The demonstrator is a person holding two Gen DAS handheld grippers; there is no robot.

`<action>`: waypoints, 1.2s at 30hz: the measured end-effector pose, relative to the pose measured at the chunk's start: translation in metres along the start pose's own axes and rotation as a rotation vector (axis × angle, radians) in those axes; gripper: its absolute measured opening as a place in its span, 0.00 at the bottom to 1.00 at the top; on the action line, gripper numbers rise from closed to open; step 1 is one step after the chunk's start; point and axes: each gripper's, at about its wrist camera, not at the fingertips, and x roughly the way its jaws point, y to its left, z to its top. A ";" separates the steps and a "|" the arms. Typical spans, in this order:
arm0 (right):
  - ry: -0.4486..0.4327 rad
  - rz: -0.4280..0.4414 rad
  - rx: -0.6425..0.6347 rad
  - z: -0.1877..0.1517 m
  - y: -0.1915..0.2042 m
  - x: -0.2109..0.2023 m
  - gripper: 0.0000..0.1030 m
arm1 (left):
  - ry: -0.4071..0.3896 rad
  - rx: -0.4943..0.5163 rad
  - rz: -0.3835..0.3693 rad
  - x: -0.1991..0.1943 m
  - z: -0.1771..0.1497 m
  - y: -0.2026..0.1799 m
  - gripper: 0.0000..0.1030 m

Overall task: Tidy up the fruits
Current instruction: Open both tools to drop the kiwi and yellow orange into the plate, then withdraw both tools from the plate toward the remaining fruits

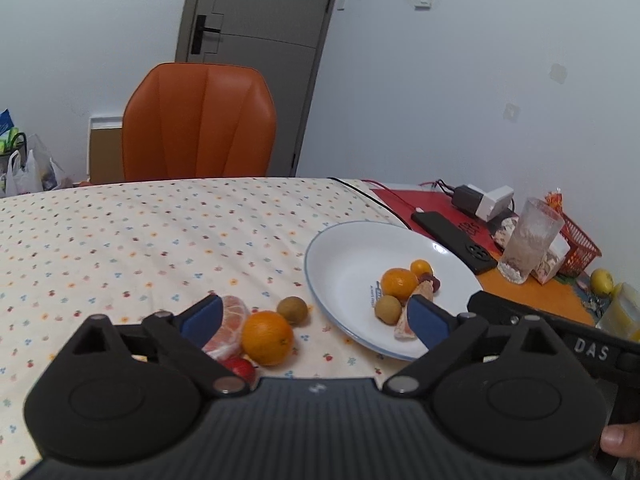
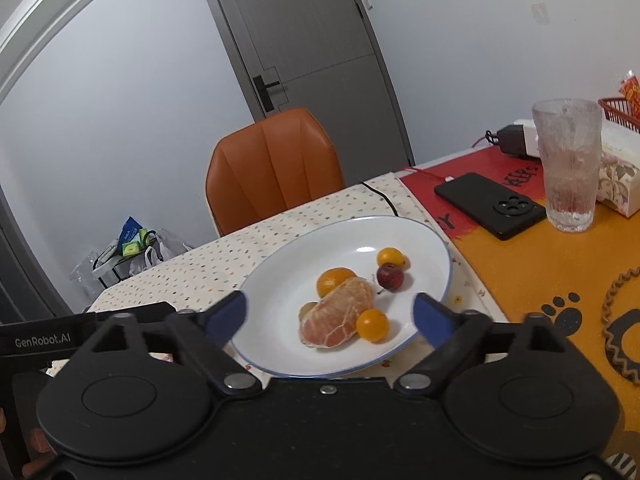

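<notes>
Low in the left wrist view, the left hand-held gripper (image 1: 316,318) gapes empty over an orange (image 1: 267,337) on the surface (image 1: 120,240), lower centre. Right wrist view: right hand-held gripper (image 2: 330,314) spread wide above the plate (image 2: 280,280), peeled segment (image 2: 338,318) at centre.

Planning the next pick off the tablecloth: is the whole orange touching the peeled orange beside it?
Cannot tell. The left wrist view shows the whole orange overlapping the peeled orange with no visible gap, but it sits in front, hiding where they would meet.
</notes>
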 end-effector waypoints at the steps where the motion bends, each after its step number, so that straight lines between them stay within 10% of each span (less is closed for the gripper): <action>1: -0.002 0.003 -0.001 0.000 0.002 -0.001 0.97 | -0.003 -0.006 0.001 -0.002 0.000 0.002 0.95; 36: 0.104 0.080 -0.069 -0.032 0.061 0.011 0.86 | 0.009 -0.054 0.060 -0.047 -0.018 0.075 0.93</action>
